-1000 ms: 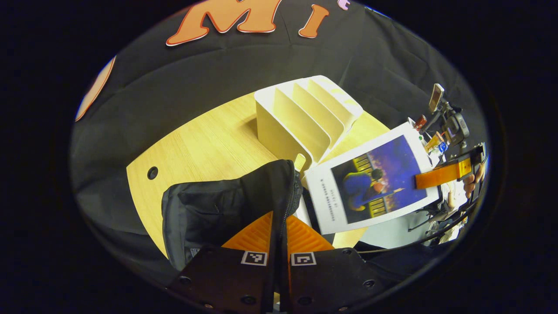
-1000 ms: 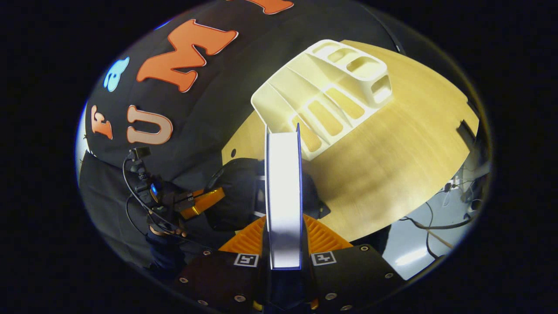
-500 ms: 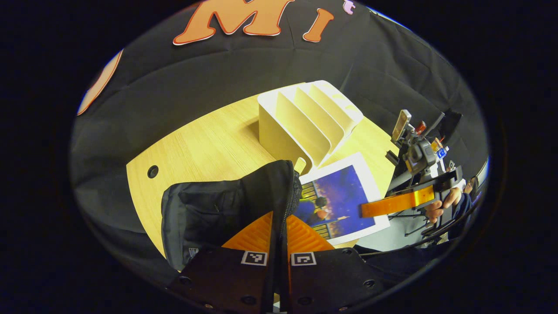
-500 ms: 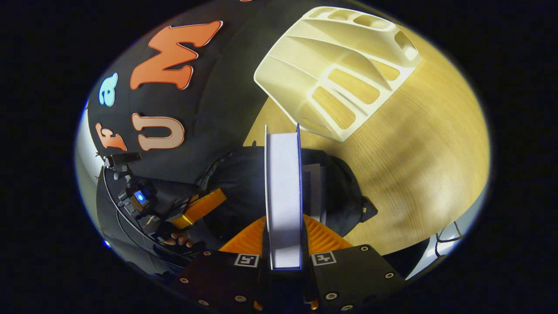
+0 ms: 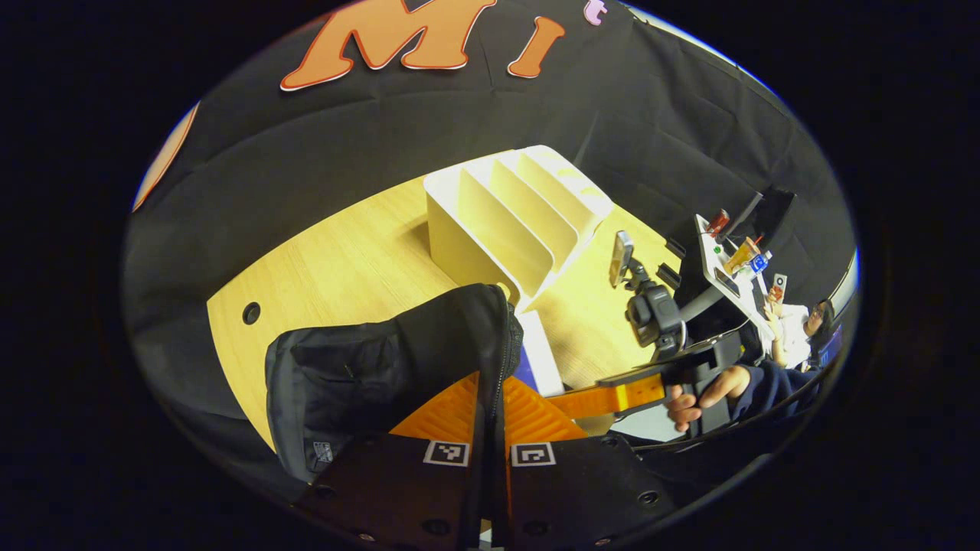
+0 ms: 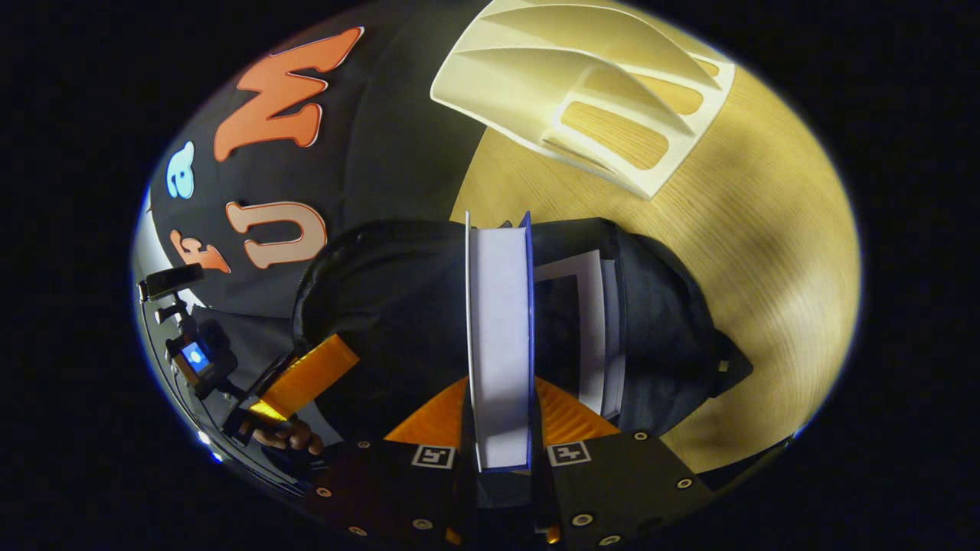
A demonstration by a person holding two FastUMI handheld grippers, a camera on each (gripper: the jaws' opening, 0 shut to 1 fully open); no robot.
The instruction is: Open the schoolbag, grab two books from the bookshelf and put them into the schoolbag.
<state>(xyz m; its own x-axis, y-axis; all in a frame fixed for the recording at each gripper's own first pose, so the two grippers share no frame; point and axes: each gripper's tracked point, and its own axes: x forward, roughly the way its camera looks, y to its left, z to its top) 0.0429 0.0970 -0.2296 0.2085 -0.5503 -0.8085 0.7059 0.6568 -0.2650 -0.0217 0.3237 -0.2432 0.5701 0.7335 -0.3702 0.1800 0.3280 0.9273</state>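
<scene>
The job looks close to finished. The schoolbag (image 6: 398, 306) stands open on the counter (image 6: 735, 252), and in the right gripper view one book (image 6: 593, 329) already sits inside its mouth, pale page edges showing against the dark lining. The second book (image 6: 499, 337) is clenched between the two fingers of the right tool (image 6: 501, 425), held on edge and poised directly over the opening, its lower end apparently entering the bag; whether it touches the first book cannot be told. The left tool (image 5: 490, 413) is pinched on the edge of the bag's opening beside the zipper (image 5: 505, 360), holding that side up so the mouth stays wide. The bookshelf (image 5: 513, 218) appears to have every slot bare, so what seems left is to lower this book fully, release it, and let go of the bag. The bag is soft black woven fabric that slumps and folds. The bookshelf is rigid cream plastic, with thin slanted dividers and cut-out slots in its base. The counter is pale wood grain with a small round hole (image 5: 250, 312) near its far edge. The held book is a thick block of white pages between blue-edged covers.
</scene>
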